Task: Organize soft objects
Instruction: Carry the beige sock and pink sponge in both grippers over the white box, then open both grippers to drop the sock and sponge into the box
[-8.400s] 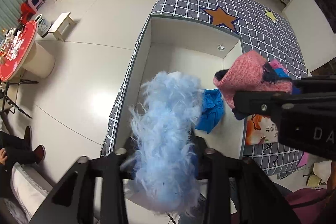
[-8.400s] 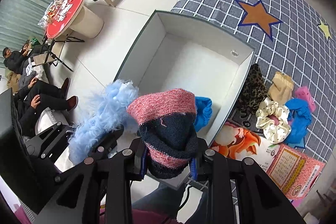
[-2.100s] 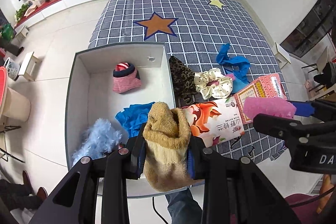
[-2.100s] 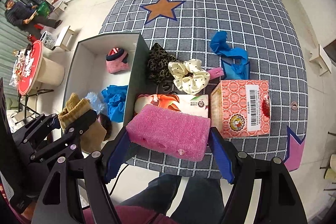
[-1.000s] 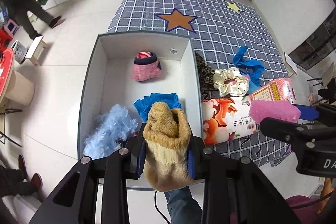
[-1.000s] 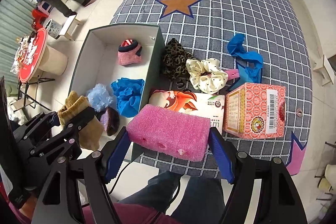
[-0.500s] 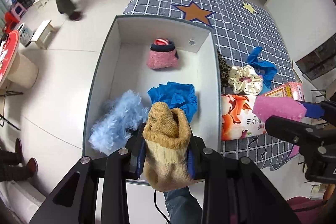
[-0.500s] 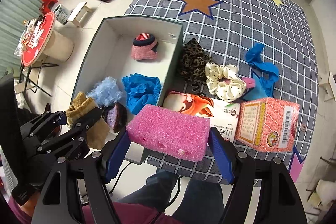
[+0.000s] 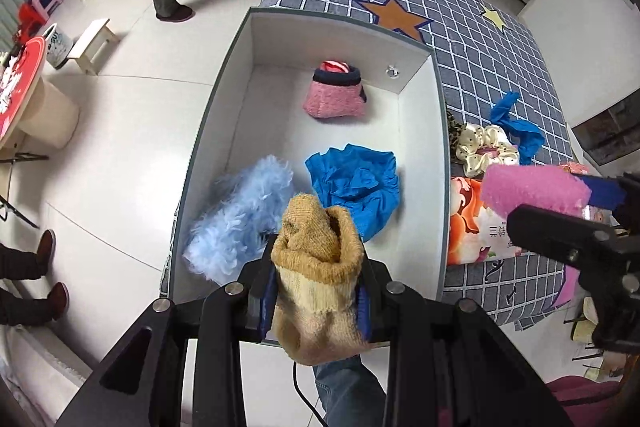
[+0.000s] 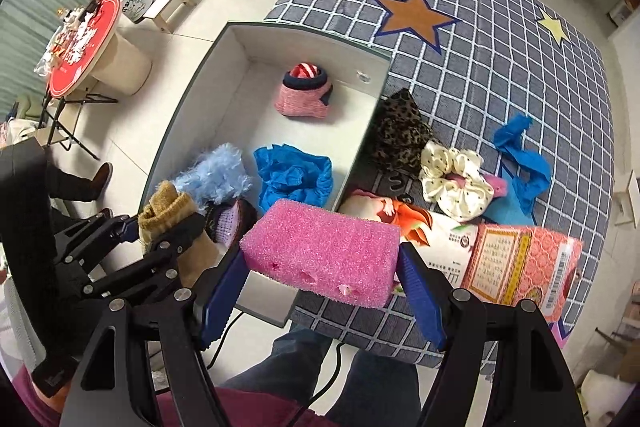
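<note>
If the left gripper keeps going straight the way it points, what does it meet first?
Probably the white box floor beside the fluffy light-blue item, since the left gripper, shut on the tan knit sock, hangs above that near end; depth is unclear.

tan sock [image 9: 316, 267]: showing coarse matt knit | pink sponge [image 10: 322, 251]: looking porous, rough foam | white box [image 9: 420, 163]: appearing smooth, matt | floor tiles [image 9: 120, 131]: gleaming glossy

My left gripper [image 9: 318, 285]: clamped on a tan knit sock [image 9: 316, 267], at 6 o'clock
White box [image 9: 436, 163]: centre; holds pink knit piece [image 9: 334, 99] at 12, blue cloth [image 9: 356, 187], fluffy light-blue piece [image 9: 240, 215] at 8
My right gripper: at 3 o'clock, pink sponge [image 9: 534, 189] in it
</note>
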Available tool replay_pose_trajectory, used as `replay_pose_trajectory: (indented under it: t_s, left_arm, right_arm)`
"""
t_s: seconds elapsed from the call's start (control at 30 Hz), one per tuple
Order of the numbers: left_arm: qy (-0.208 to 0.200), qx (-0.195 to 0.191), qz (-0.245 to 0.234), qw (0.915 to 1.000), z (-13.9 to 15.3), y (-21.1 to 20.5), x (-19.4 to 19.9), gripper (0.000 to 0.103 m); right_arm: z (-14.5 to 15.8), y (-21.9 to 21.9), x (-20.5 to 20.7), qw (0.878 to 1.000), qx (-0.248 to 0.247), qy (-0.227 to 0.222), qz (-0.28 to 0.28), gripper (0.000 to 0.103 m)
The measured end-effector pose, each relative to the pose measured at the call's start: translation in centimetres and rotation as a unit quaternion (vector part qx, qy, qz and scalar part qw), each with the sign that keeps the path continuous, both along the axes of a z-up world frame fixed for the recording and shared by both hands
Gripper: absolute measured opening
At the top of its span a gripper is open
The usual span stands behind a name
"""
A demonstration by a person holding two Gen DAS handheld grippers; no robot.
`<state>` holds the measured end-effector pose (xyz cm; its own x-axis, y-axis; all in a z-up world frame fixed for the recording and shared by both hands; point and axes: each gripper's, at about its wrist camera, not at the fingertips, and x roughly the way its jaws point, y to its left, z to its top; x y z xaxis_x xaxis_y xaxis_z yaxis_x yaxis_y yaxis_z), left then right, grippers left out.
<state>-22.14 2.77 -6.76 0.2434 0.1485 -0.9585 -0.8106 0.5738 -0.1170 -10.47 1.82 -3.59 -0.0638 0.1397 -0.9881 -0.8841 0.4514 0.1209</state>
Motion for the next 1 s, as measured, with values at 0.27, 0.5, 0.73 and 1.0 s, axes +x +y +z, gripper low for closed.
replay_pose_trajectory:
  t_s: [0.27, 0.5, 0.73, 1.0]
  left_arm:
    - [0.004, -0.008, 0.010, 0.9999, -0.6, 0.5, -0.4, 0.034]
    - [-0.001, -0.005, 0.011, 0.9999, -0.6, 0.8, -0.5, 0.039]
    - [-0.010, -0.006, -0.003, 0.9999, -0.3, 1.0, -0.4, 0.085]
    - [-0.074, -0.007, 0.024, 0.9969, 0.9, 1.8, -1.3, 0.103]
  right_arm:
    - [0.3, 2.2, -0.5, 1.000, 0.013, 0.005, 0.015, 0.076]
    - [0.5, 4.2, -0.7, 0.999, 0.022, 0.011, 0.029, 0.076]
    - [0.8, 4.9, -0.3, 0.999, 0.023, 0.028, 0.032, 0.086]
    - [1.2, 3.6, 2.8, 0.998, 0.026, 0.057, -0.015, 0.102]
